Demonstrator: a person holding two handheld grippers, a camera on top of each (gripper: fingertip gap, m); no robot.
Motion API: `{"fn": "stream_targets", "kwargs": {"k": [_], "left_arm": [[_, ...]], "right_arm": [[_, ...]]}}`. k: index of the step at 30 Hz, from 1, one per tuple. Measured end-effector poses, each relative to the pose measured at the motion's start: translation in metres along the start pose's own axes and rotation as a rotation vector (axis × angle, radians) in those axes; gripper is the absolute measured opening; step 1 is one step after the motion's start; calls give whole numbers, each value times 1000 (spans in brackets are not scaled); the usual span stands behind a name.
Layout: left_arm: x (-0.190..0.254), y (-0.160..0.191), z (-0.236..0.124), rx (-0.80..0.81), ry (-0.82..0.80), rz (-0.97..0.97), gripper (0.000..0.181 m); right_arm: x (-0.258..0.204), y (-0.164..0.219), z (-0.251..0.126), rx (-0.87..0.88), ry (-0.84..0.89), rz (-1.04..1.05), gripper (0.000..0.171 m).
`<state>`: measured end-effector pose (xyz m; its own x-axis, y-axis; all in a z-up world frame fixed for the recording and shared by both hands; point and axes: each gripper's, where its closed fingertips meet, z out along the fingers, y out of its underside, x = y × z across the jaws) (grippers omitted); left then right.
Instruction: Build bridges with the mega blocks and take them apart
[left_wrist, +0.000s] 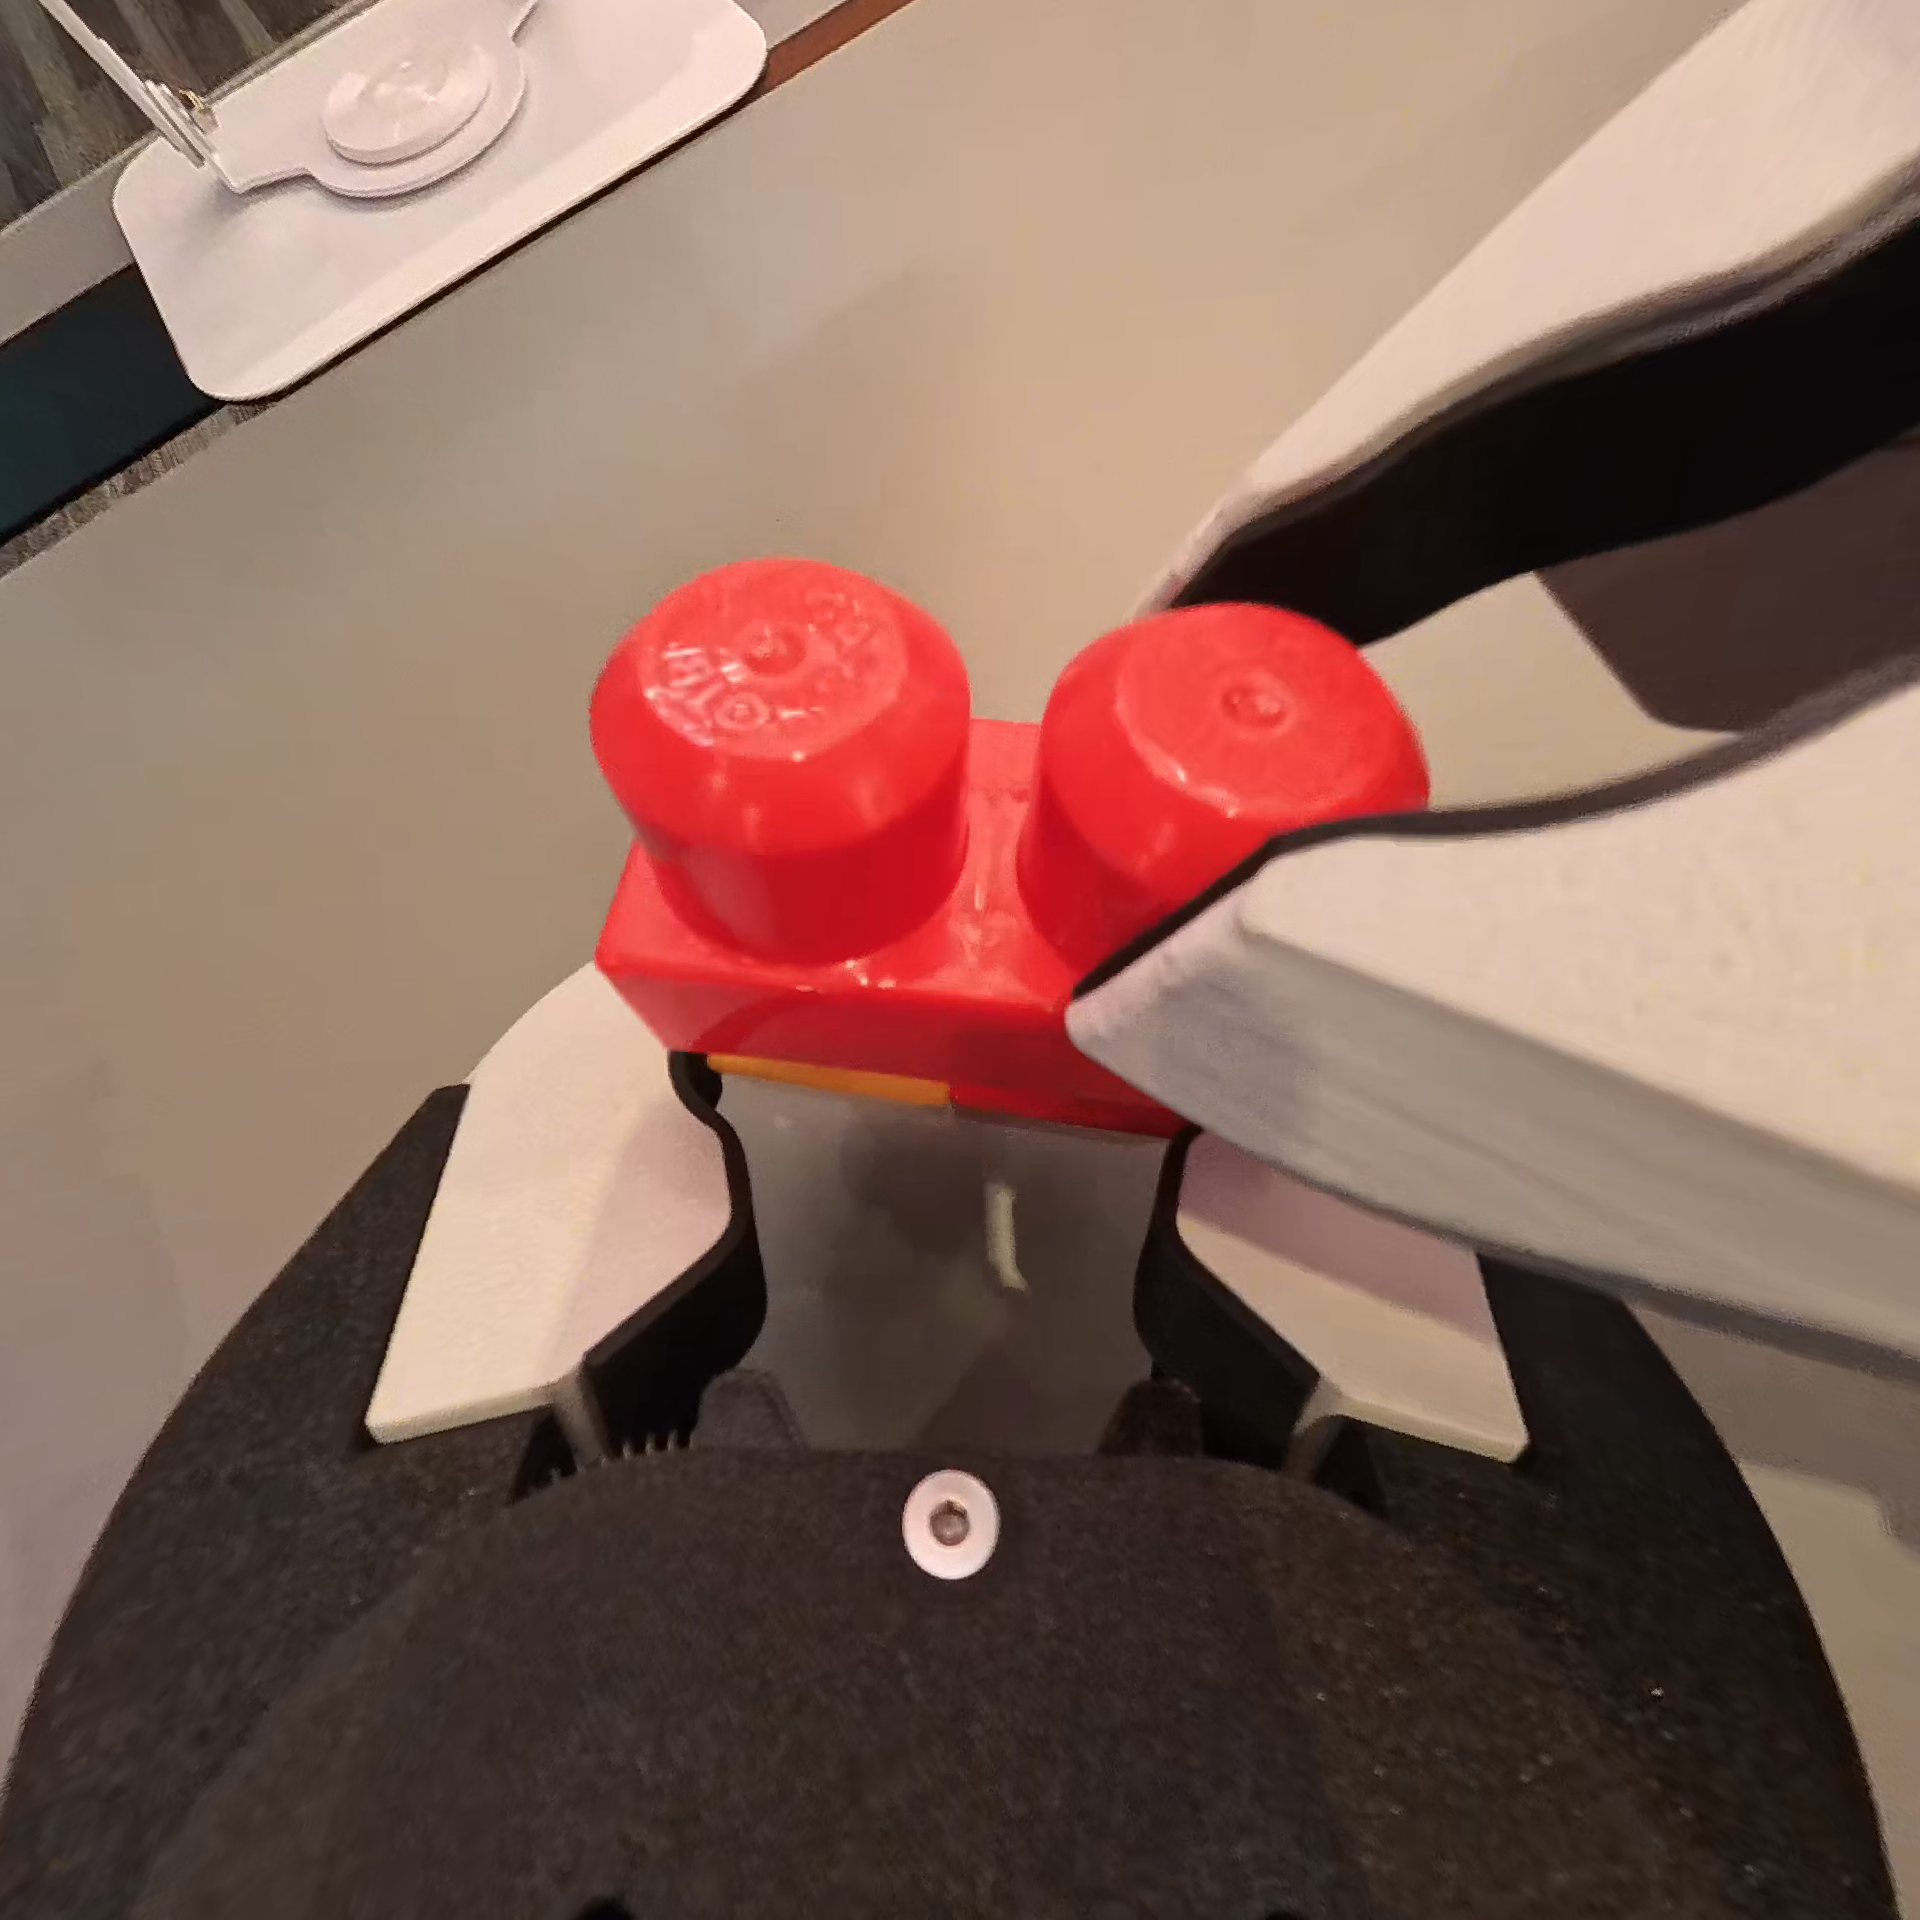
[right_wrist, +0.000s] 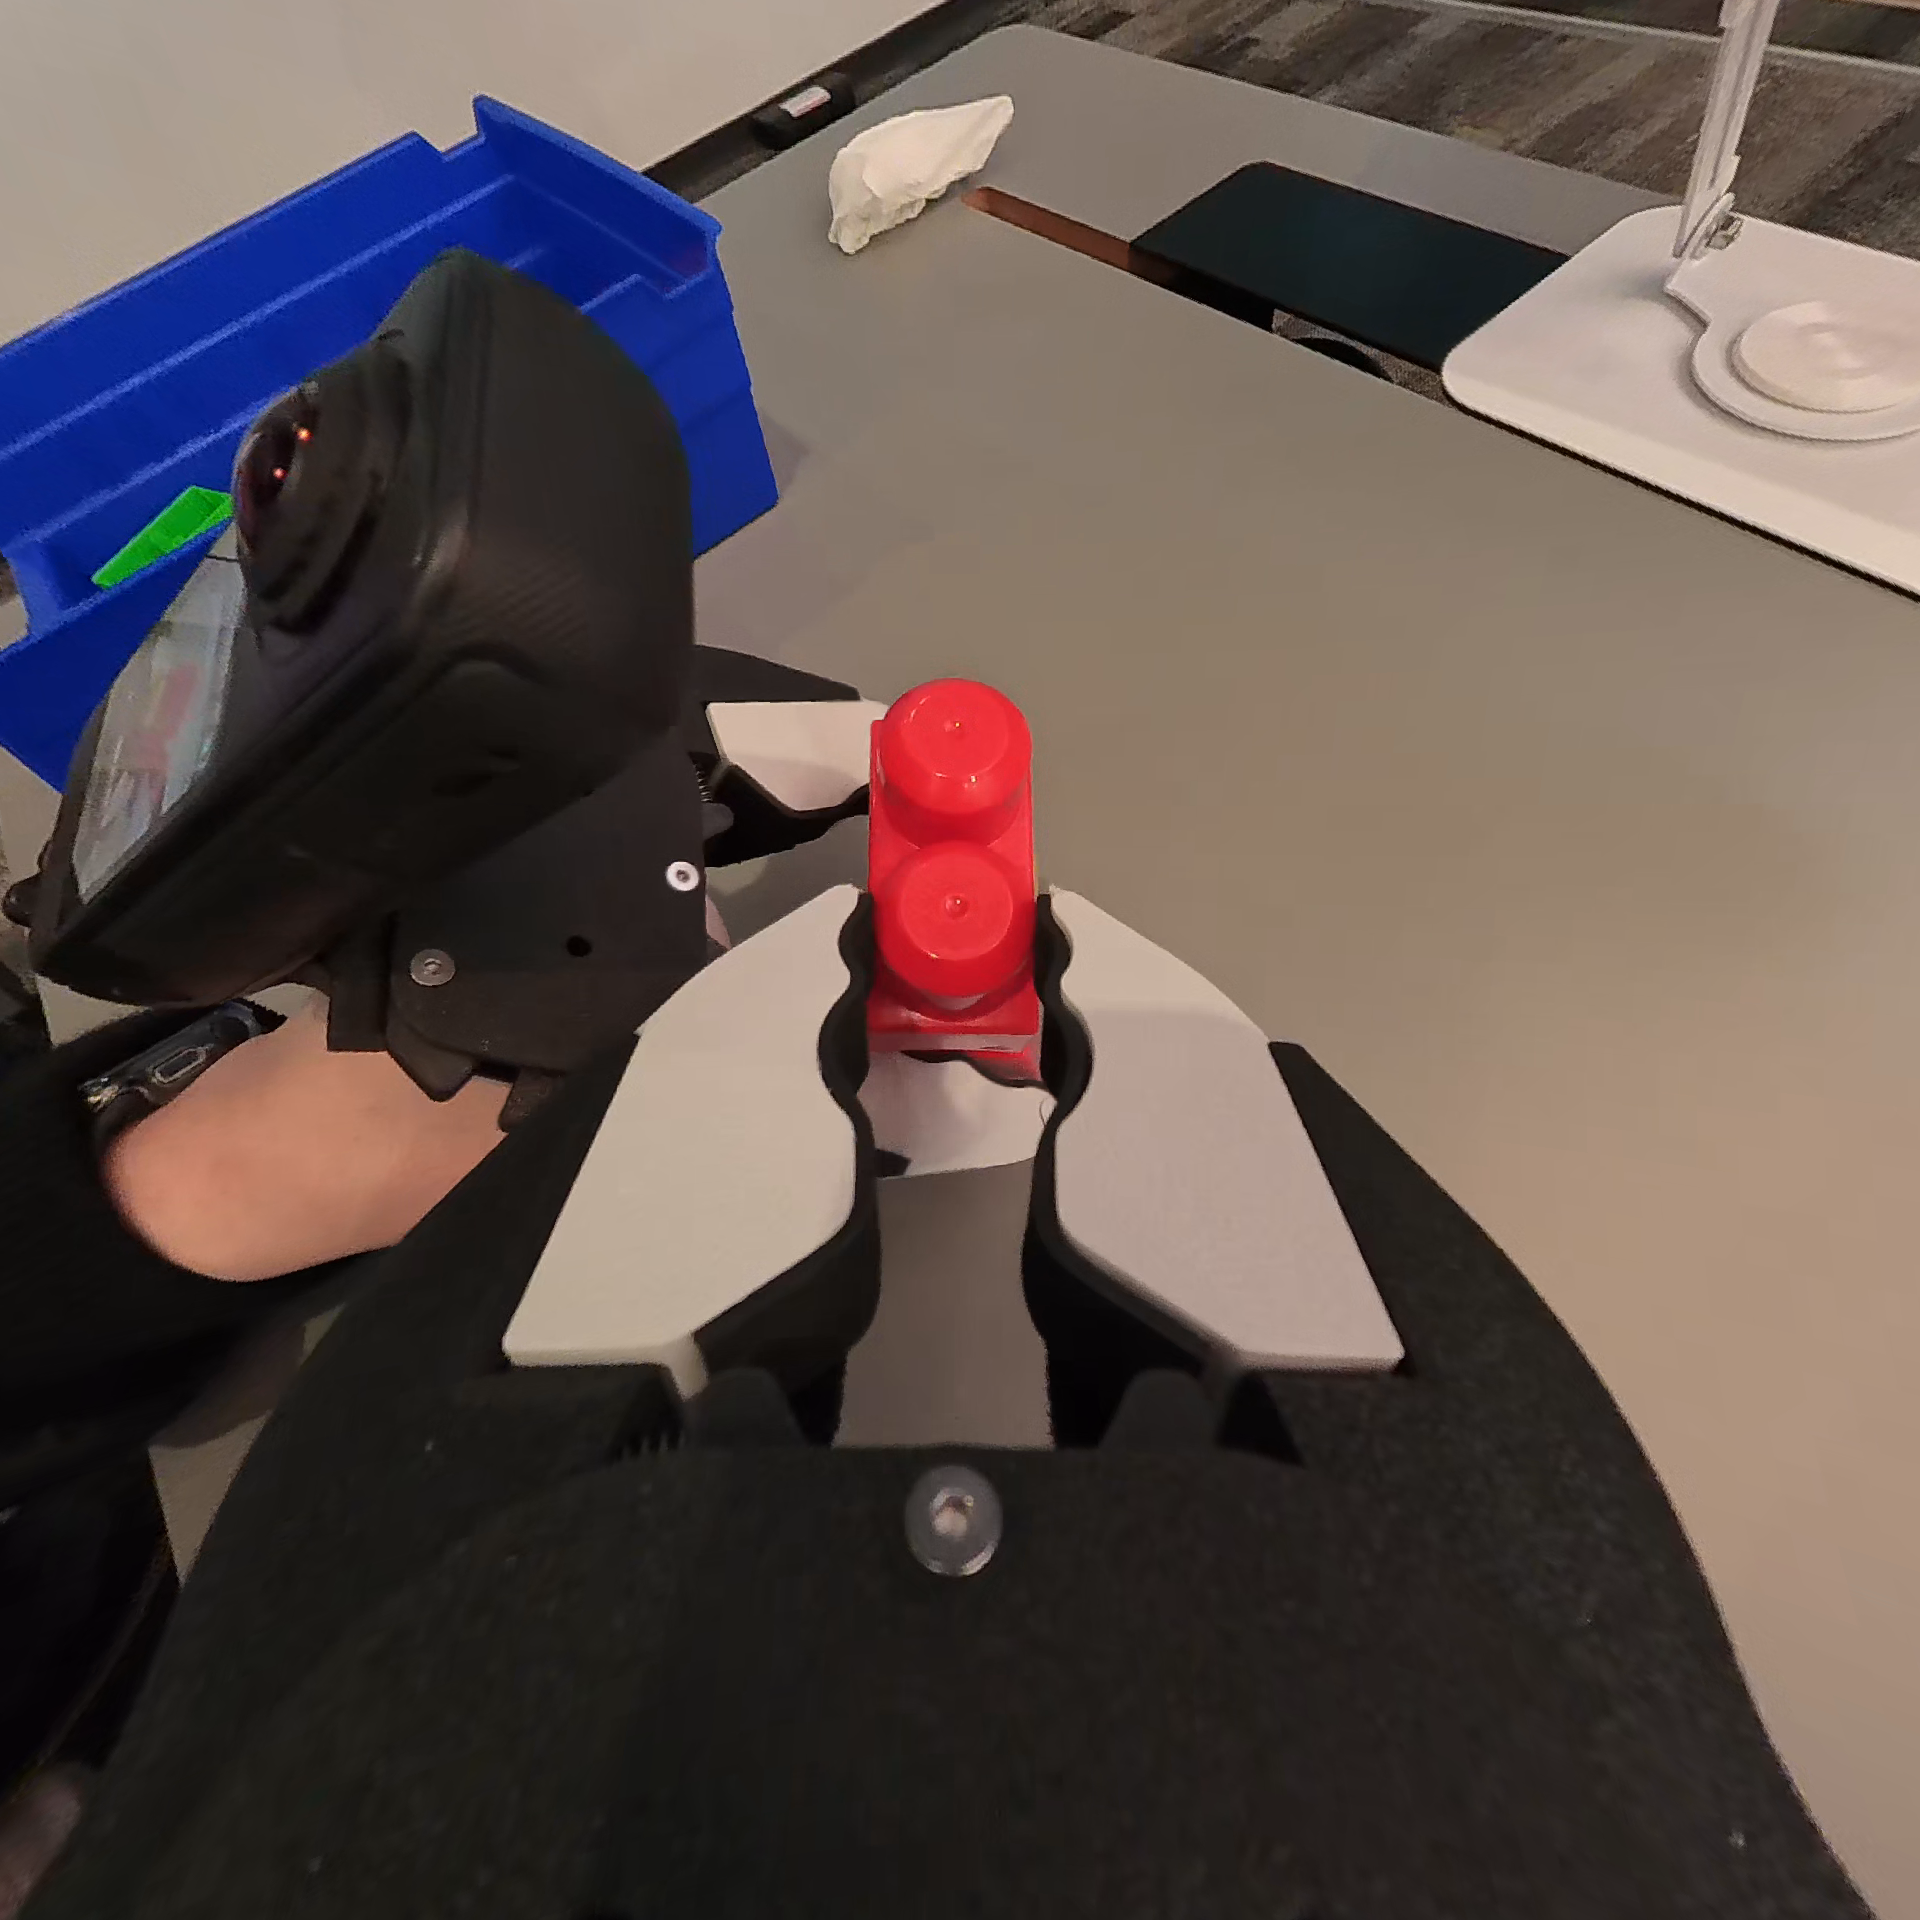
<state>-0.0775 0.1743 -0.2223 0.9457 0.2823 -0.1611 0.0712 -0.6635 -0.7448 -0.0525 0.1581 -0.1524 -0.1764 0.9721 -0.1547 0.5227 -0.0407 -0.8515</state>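
A red two-stud mega block (left_wrist: 883, 831) sits at the tips of both grippers, a little above the grey table (right_wrist: 1351, 727). My right gripper (right_wrist: 951, 914) is shut on the red block (right_wrist: 951, 831) across its near stud. It enters the left wrist view from the right (left_wrist: 1132, 800). My left gripper (left_wrist: 914, 1081) is closed just under the red block on a yellow block (left_wrist: 821, 1075), of which only a thin edge shows. The left gripper (right_wrist: 831, 800) also shows from the side in the right wrist view, with its black camera.
A blue bin (right_wrist: 582, 260) with a green block (right_wrist: 166, 540) stands at the back left. A crumpled white tissue (right_wrist: 914, 166), a dark flat panel (right_wrist: 1351, 260) and a white stand base (right_wrist: 1714, 395) lie beyond. A person's forearm is at the left.
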Motion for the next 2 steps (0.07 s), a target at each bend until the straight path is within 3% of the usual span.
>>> {"fn": "stream_targets", "kwargs": {"k": [2], "left_arm": [[0,-3,0,2,-3,1,90]], "right_arm": [[0,0,1,-5,7,-9,29]]}}
